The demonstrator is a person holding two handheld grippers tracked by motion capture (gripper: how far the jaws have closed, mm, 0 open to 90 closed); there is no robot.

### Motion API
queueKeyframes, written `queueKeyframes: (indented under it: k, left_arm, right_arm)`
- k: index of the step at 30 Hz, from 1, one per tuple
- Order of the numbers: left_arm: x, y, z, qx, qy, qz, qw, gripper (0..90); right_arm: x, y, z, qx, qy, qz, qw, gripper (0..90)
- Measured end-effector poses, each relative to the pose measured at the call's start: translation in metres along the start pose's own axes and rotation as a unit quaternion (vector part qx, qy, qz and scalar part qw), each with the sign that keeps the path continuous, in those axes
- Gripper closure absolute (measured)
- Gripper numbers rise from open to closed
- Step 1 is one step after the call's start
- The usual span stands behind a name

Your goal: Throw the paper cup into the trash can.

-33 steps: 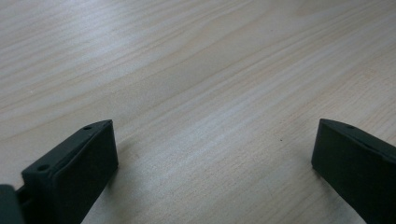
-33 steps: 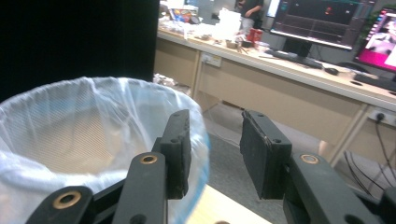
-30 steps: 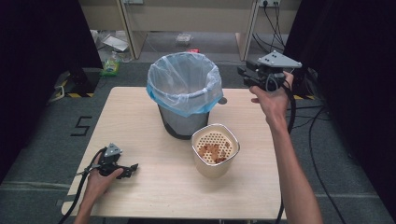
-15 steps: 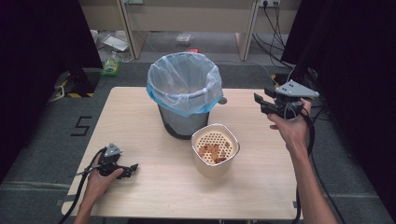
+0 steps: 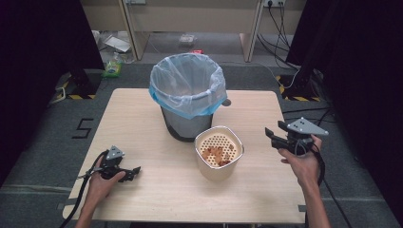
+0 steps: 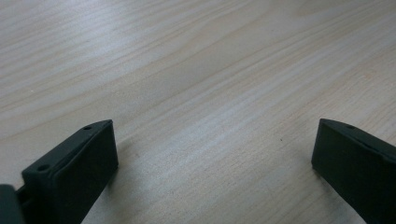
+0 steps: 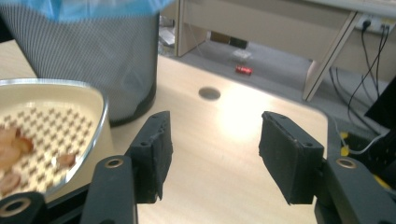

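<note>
A cream container [image 5: 218, 153] with a perforated insert and brown food scraps stands at the table's middle front. Behind it is a mesh bin [image 5: 187, 95] lined with a pale blue bag. My right gripper [image 5: 270, 137] hangs to the right of the container, pointing left at it. In the right gripper view the right gripper [image 7: 212, 149] has just been opening and is open, with only bare wood between its jaws; the container [image 7: 46, 121] lies to their left, the bin [image 7: 93, 51] beyond. My left gripper [image 5: 134, 171] rests at the front left. In its own view the left gripper [image 6: 215, 154] is open over bare wood.
The wooden table [image 5: 142, 123] has a round cable hole [image 5: 226, 102] behind the bin. Cables trail off the right edge. A red can [image 7: 243, 70] lies on the floor beyond the table, near desk legs.
My right hand has come down and nearer, from beside the bin's rim to beside the cream container, and its jaws have spread wider. The left hand has stayed put.
</note>
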State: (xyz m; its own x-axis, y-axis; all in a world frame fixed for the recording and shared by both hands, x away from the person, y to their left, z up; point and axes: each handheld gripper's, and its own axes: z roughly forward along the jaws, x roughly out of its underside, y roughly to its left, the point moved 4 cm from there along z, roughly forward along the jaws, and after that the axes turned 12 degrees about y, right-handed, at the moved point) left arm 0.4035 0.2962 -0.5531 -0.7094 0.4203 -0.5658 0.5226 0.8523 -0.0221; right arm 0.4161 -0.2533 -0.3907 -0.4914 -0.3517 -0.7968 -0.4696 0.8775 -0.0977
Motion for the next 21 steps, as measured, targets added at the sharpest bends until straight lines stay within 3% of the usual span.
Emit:
queueKeyframes:
  k: [9,11,21]
  left_arm:
    - [0.000,0.000,0.000,0.000,-0.001,-0.001,1.0000,0.0]
    - [0.000,0.000,0.000,-0.001,-0.001,-0.001,1.0000,0.0]
    - [0.000,0.000,0.000,0.000,-0.001,-0.001,1.0000,0.0]
  right_arm:
    - [0.057,0.021,0.019,-0.014,0.042,0.008,0.9990,41.1]
    - [0.068,0.026,0.027,-0.021,0.068,0.001,0.9974,40.7]
    - [0.107,0.039,0.048,-0.039,0.130,0.005,0.9908,38.6]
